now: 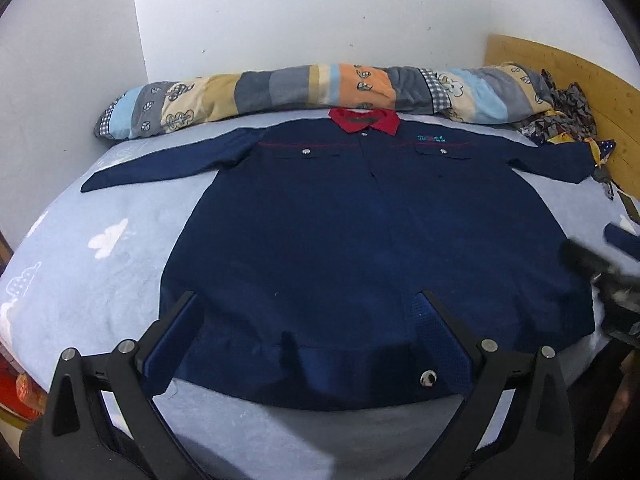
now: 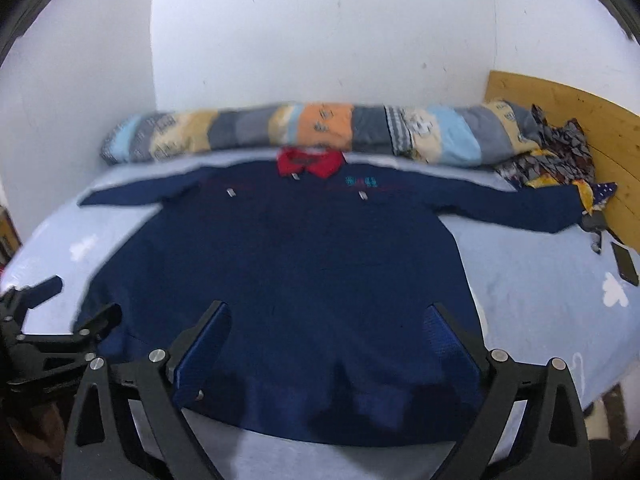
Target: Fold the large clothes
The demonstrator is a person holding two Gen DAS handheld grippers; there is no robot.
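A large navy shirt with a red collar lies flat and face up on the bed, both sleeves spread sideways. My left gripper hovers open over the hem, nothing between its fingers. In the right wrist view the same shirt fills the middle, slightly blurred. My right gripper is open above the lower half of the shirt, holding nothing. The right gripper also shows blurred at the right edge of the left wrist view, and the left gripper at the left edge of the right wrist view.
A rolled patchwork quilt lies along the far side of the bed against the white wall. Patterned cloth is heaped by a wooden headboard. A phone and keys lie on the sheet at the right.
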